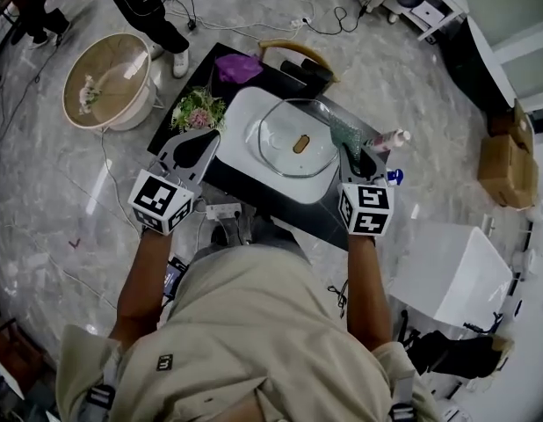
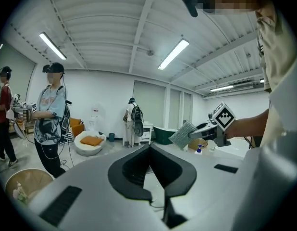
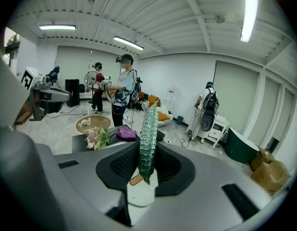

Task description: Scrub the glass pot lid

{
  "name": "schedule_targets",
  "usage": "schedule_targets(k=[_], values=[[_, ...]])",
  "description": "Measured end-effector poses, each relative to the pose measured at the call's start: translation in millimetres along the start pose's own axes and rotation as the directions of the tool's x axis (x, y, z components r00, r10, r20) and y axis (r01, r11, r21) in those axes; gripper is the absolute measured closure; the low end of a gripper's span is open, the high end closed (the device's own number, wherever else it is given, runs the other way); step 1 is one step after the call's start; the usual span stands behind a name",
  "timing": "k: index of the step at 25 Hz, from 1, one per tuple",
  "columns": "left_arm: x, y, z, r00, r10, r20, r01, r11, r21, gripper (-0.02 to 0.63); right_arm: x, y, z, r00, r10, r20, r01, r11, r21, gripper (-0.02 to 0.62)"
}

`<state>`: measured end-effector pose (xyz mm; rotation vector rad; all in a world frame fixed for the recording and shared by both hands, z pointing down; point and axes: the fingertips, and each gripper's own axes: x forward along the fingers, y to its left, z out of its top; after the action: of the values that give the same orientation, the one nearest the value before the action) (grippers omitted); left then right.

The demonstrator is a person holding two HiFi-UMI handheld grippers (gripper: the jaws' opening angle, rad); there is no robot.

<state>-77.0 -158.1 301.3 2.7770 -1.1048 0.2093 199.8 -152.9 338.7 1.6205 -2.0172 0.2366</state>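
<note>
The glass pot lid (image 1: 285, 152) lies in a white basin (image 1: 239, 112) on a black table, its wooden knob (image 1: 301, 143) at the centre. My right gripper (image 1: 349, 150) is at the lid's right rim, shut on a green scrub pad (image 1: 343, 134) that stands upright between the jaws (image 3: 148, 129). Below the pad the knob (image 3: 135, 179) and the white basin (image 3: 141, 196) show. My left gripper (image 1: 209, 135) hovers left of the basin, shut, with nothing held (image 2: 149, 147). In the left gripper view the pad (image 2: 183, 134) is seen from the side.
Flowers (image 1: 198, 110) and a purple cloth (image 1: 239, 67) lie on the table behind the basin. A spray bottle (image 1: 390, 138) stands at the right edge. A round low table (image 1: 107, 82) and standing people are to the left, with cardboard boxes (image 1: 507, 161) at the right.
</note>
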Motion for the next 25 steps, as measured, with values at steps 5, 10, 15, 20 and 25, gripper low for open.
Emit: schedule_targets(k=[5,10,15,20,25], values=[[31.8,2.1,-29.5,0.997,-0.002,-0.08,-0.002,0.999,-0.046,0.591,71.3,-21.0,-24.8,0.997,0.018,-0.073,-0.018,1.0,-0.003,0.504],[55.7,5.7,-65.5,0.988,-0.004,-0.154,-0.012,0.995,-0.098,0.591,144.7,-26.3,-70.0,0.984,0.035,-0.177,-0.041,0.999,-0.034,0.503],[67.8,14.0,-92.6,0.979,0.016,-0.205,-0.044,0.99,-0.131,0.591,203.2,-29.5,-101.9,0.965,0.034,-0.261,-0.053,0.996,-0.066,0.505],[69.3,27.2,-112.8,0.968,0.042,-0.246,-0.081,0.985,-0.152,0.591,247.8,-7.4,-125.6,0.946,0.071,-0.316,-0.105,0.99,-0.091,0.503],[71.9,38.8,-122.1,0.965,0.061,-0.254,-0.106,0.981,-0.165,0.591,271.5,46.1,-131.1,0.926,0.159,-0.341,-0.217,0.967,-0.137,0.502]])
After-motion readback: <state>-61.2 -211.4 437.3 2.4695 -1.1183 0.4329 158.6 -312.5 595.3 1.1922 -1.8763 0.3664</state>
